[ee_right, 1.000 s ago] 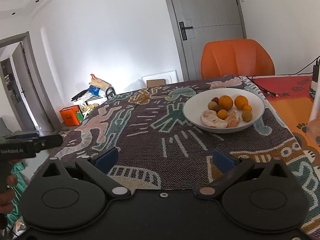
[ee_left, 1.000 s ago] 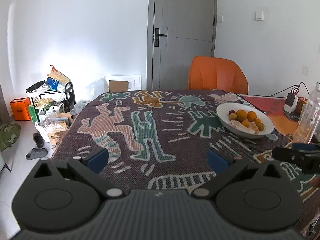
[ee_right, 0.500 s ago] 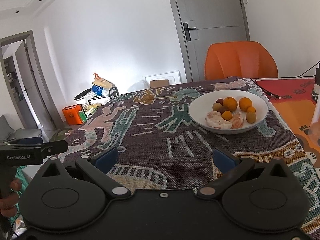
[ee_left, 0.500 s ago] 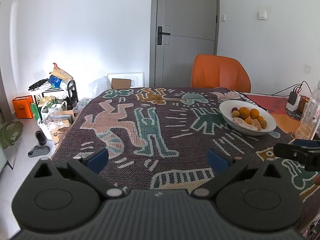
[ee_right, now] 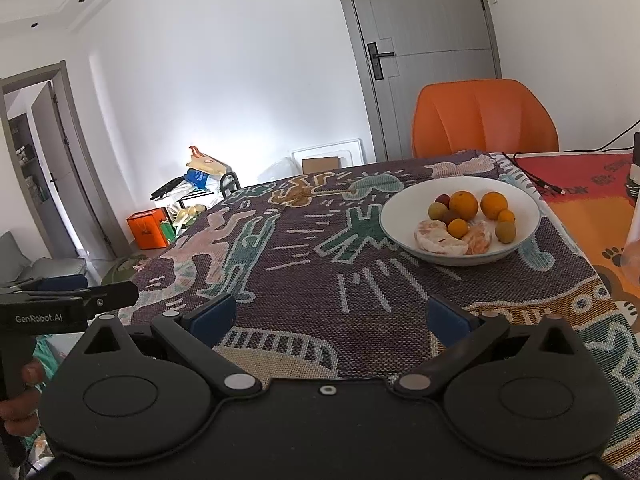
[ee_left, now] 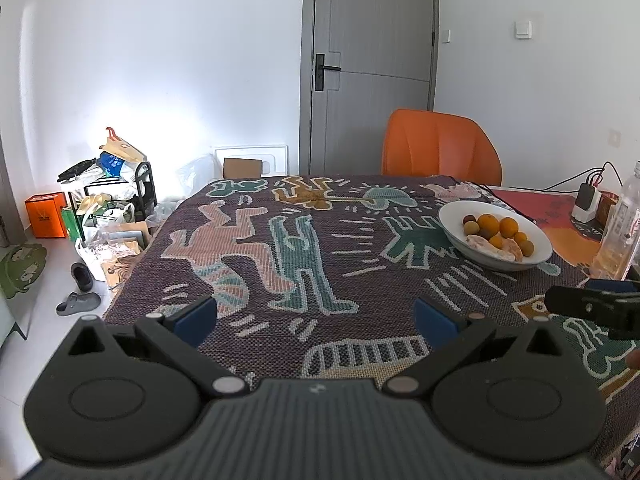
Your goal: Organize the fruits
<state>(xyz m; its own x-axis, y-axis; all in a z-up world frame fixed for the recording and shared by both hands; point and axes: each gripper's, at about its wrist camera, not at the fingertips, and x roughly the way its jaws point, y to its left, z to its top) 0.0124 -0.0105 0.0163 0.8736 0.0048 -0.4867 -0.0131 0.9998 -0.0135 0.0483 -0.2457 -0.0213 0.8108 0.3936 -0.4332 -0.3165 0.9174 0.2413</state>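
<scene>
From the left wrist camera, the left gripper (ee_left: 316, 316) hangs over the near edge of the tabletop (ee_left: 280, 272), its jaws spread wide with nothing between the blue pads (ee_left: 197, 317). The tabletop wears a dark purple woven cloth (ee_left: 256, 240) patterned with cartoon figures. A white bowl (ee_left: 452, 220) sits on the cloth to the far right, well apart from this gripper. It holds two oranges (ee_left: 488, 223), smaller orange fruits (ee_left: 496, 242), a few yellowish-green and dark red round fruits (ee_left: 471, 227), and peeled citrus pieces (ee_left: 482, 245) along the near side. The right gripper (ee_left: 592, 306) enters at the right edge, and just beyond it stands a clear plastic bottle (ee_left: 620, 228). An orange chair (ee_left: 440, 148) stands behind the tabletop before a grey door (ee_left: 372, 64). On the floor at left lie bags and boxes (ee_left: 108, 204) and an orange box (ee_left: 46, 215).

From the right wrist camera, the right gripper (ee_right: 330, 316) also hovers above the near part of the cloth (ee_right: 300, 272), jaws spread apart and empty, blue pads (ee_right: 448, 320) showing. The bowl (ee_right: 400, 200) lies ahead and a little right, nearer to this gripper than to the other. In it, two oranges (ee_right: 464, 205) sit at the back, a small orange fruit (ee_right: 458, 227) in the middle, peeled citrus pieces (ee_right: 438, 238) at the front, and yellowish-green fruits (ee_right: 505, 232) at the sides. At the left edge the left gripper (ee_right: 68, 304) shows, labelled GenRobot.AI, with a hand (ee_right: 18, 396) wrapped around its handle. An orange and red mat (ee_right: 592, 192) covers the tabletop to the right of the cloth, with a black cable (ee_right: 536, 184) lying across it. The orange chair (ee_right: 484, 118) and grey door (ee_right: 420, 40) stand behind.
</scene>
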